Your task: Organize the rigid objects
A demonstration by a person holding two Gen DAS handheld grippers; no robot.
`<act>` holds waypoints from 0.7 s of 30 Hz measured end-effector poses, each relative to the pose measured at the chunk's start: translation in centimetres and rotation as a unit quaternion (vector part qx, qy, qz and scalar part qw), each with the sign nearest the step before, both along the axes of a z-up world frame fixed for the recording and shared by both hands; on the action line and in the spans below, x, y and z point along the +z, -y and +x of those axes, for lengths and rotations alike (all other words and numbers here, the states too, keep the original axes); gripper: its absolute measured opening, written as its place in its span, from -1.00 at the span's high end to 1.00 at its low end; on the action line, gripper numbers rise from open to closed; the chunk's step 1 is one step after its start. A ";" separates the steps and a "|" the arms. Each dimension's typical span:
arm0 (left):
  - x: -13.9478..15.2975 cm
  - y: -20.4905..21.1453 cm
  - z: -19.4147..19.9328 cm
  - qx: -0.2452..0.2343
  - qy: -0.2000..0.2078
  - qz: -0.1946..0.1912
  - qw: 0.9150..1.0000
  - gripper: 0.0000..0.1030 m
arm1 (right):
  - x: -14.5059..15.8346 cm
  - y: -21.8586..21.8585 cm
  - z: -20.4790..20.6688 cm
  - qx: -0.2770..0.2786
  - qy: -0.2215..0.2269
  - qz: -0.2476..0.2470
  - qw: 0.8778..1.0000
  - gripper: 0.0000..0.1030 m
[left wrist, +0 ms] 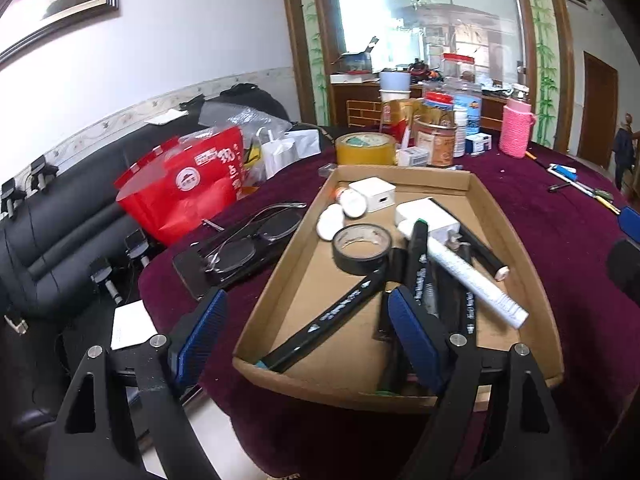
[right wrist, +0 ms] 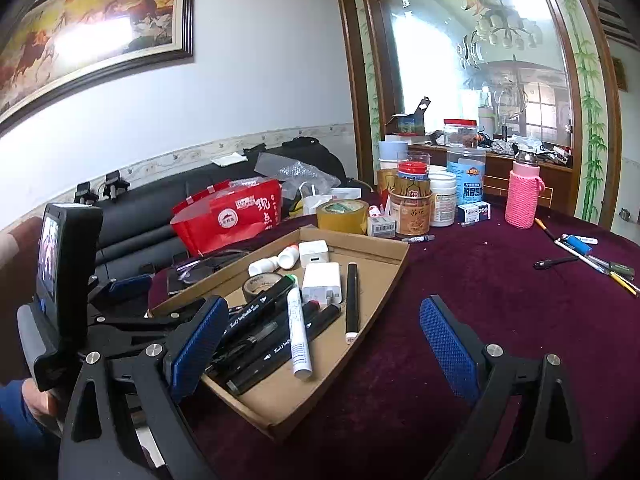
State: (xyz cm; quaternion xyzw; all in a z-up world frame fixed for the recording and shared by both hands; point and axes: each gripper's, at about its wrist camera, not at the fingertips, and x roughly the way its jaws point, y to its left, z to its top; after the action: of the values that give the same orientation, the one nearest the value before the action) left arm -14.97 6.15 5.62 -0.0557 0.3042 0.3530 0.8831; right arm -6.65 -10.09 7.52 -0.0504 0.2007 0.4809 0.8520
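Observation:
A shallow cardboard tray (left wrist: 496, 216) lies on the maroon tablecloth. It holds several black markers (left wrist: 344, 308), a white marker (left wrist: 476, 280), a black tape roll (left wrist: 362, 248), two white chargers (left wrist: 374, 194) and small white bottles (left wrist: 352, 204). My left gripper (left wrist: 308, 336) stands open over the tray's near corner, nothing between its pads. My right gripper (right wrist: 324, 344) is open too, straddling the tray's (right wrist: 384, 248) near right corner without holding anything. Loose pens (right wrist: 592, 256) and a black pen (right wrist: 556, 263) lie on the cloth to the right.
Glasses (left wrist: 248, 236) rest on a dark case left of the tray, beside a red bag (left wrist: 188, 184). Behind the tray stand a tan tape roll (left wrist: 364, 148), jars (left wrist: 436, 140) and a pink bottle (left wrist: 518, 128). A black sofa (left wrist: 60, 240) runs along the left.

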 end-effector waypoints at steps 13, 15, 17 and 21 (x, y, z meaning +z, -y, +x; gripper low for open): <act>-0.6 0.0 -0.2 -0.023 -0.005 -0.001 1.000 -0.61 | -0.7 -1.0 -1.1 0.013 0.016 -0.021 1.000 -0.84; -0.7 0.0 -0.1 -0.025 -0.008 -0.002 1.000 -0.61 | -0.7 -1.0 -1.1 0.014 0.014 -0.021 1.000 -0.84; -0.8 0.0 -0.1 -0.026 -0.010 0.001 1.000 -0.61 | -0.7 -1.1 -1.0 0.014 0.014 -0.022 1.000 -0.84; -0.9 0.0 -0.1 -0.024 -0.011 0.002 1.000 -0.61 | -0.8 -1.2 -1.0 0.015 0.015 -0.023 1.000 -0.84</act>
State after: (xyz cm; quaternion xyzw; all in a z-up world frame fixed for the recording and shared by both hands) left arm -15.04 6.20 4.76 -0.0423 0.3146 0.3331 0.8879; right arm -7.66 -8.85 6.75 -0.0797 0.1984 0.4879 0.8463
